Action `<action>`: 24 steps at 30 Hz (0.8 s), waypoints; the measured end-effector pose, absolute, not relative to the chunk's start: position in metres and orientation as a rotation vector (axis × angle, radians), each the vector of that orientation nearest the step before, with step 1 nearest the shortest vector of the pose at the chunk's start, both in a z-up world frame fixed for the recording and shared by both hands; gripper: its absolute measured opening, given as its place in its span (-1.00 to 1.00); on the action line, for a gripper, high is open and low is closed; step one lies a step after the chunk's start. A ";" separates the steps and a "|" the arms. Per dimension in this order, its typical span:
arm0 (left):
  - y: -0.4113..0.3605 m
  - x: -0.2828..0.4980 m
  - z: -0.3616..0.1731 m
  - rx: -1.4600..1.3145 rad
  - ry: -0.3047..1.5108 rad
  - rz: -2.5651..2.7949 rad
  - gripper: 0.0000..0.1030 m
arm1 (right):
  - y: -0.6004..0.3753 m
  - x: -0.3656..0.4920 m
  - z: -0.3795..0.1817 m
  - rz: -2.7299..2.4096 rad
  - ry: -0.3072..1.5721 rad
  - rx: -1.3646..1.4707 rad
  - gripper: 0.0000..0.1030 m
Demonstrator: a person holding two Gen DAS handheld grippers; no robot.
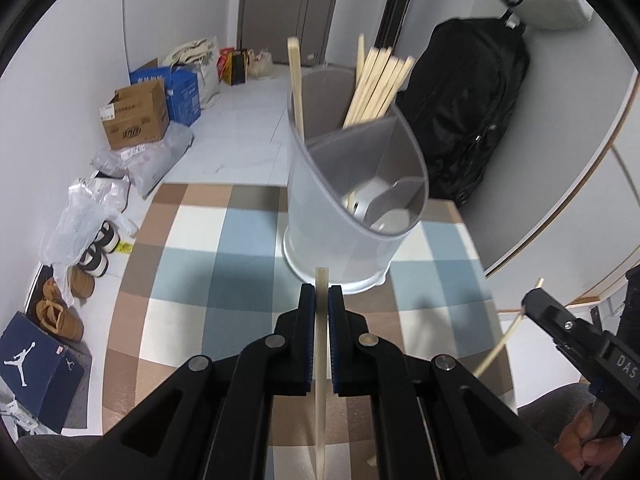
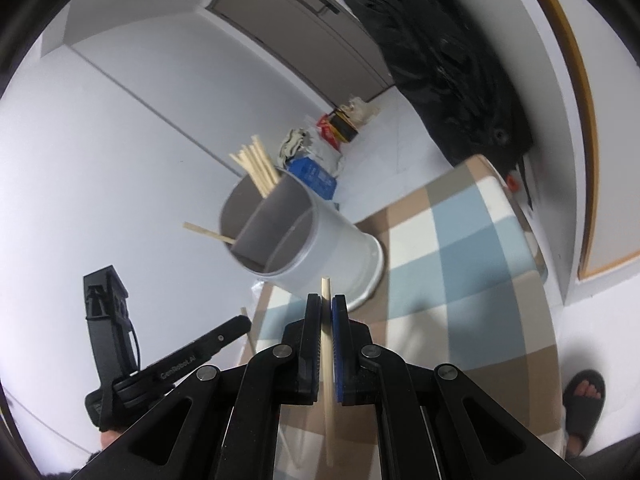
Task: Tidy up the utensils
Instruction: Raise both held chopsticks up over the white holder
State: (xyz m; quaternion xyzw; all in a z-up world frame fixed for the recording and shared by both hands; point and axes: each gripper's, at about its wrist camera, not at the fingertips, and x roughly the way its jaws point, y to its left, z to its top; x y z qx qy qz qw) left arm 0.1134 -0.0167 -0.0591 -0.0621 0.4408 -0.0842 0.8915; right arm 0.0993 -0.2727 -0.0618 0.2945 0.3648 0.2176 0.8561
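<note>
The left gripper [image 1: 321, 300], fingers pinched tight on a wooden chopstick [image 1: 321, 360], hangs above the checked table [image 1: 192, 280], its stick aimed at the grey divided holder [image 1: 352, 208], where a bundle of chopsticks [image 1: 380, 84] stands sorted in the far compartment. To its right, the right gripper [image 2: 327, 312] clamps a second chopstick [image 2: 327, 380], apparently bound for the same holder.

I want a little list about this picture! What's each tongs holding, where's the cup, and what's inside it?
left tongs: shut on one chopstick
right tongs: shut on another chopstick
cup: grey, with dividers, standing on the checked tablecloth
far section: a bundle of chopsticks
left section: a single chopstick
near section: something pale, unclear
</note>
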 end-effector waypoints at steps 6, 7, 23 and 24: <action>-0.010 0.106 -0.037 -0.136 0.846 -0.209 -0.96 | -0.251 0.094 -0.035 0.477 0.721 0.508 -0.92; -0.010 0.105 -0.032 -0.136 0.831 -0.217 -0.96 | -0.248 0.094 -0.031 0.481 0.712 0.492 -0.92; -0.003 0.098 0.041 -0.151 0.682 -0.292 -0.97 | -0.229 0.104 0.047 0.513 0.570 0.379 -0.92; -0.003 0.100 0.046 -0.150 0.676 -0.294 -0.97 | -0.229 0.107 0.053 0.512 0.561 0.376 -0.92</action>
